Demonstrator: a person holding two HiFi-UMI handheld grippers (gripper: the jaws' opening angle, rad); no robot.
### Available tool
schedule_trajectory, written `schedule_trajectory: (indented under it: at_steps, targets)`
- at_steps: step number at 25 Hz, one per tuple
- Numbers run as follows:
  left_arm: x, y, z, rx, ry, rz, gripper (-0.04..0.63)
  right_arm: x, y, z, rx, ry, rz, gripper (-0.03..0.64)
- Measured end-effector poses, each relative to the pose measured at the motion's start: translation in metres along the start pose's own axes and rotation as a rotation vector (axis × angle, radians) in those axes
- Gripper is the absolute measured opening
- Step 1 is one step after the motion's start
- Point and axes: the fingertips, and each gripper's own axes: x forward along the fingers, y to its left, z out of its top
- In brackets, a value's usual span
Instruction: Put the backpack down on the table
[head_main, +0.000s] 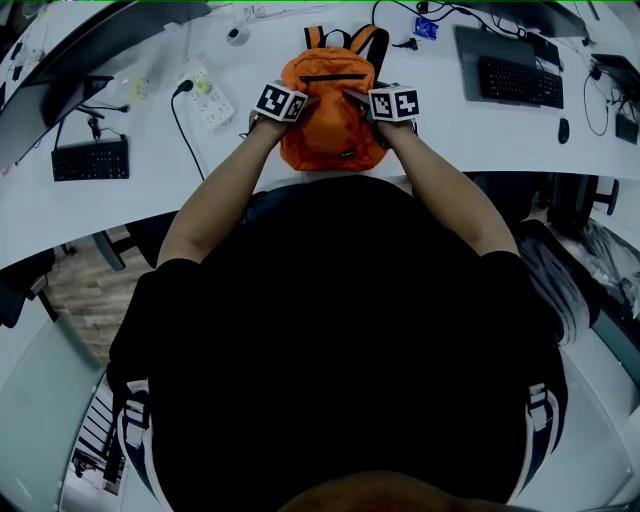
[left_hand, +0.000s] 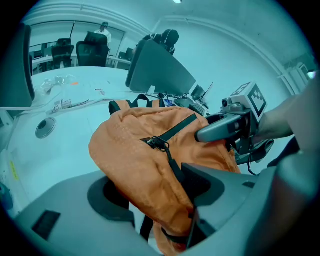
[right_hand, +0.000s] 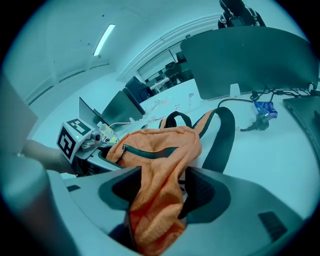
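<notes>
An orange backpack (head_main: 330, 115) with black straps rests on the white table (head_main: 450, 130), close to its near edge. My left gripper (head_main: 305, 100) is at the bag's left side and my right gripper (head_main: 355, 100) at its right side. In the left gripper view, orange fabric (left_hand: 150, 150) hangs between the jaws of the left gripper (left_hand: 155, 187); it lies against the right pad, with a gap at the left pad. In the right gripper view, a fold of the backpack (right_hand: 160, 150) sits loosely between the spread jaws of the right gripper (right_hand: 162, 190). Both stand open.
A black keyboard (head_main: 90, 160) lies at the left and another (head_main: 520, 80) at the back right, with a mouse (head_main: 563, 130) beside it. A white power strip (head_main: 207, 95) with its cable is left of the bag. Monitors (left_hand: 160, 72) stand behind it.
</notes>
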Motion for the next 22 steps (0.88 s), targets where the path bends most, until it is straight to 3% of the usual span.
schedule_trajectory:
  at_steps: [10,22]
  targets:
    - [-0.015,0.011,-0.010,0.000,0.000,0.096,0.354,-0.013,-0.002,0.000,0.006,-0.033,-0.020,0.278]
    - [-0.037,0.017,-0.018,-0.023,-0.045,0.187,0.373,-0.029,0.010,0.003,-0.083,-0.074,-0.062,0.288]
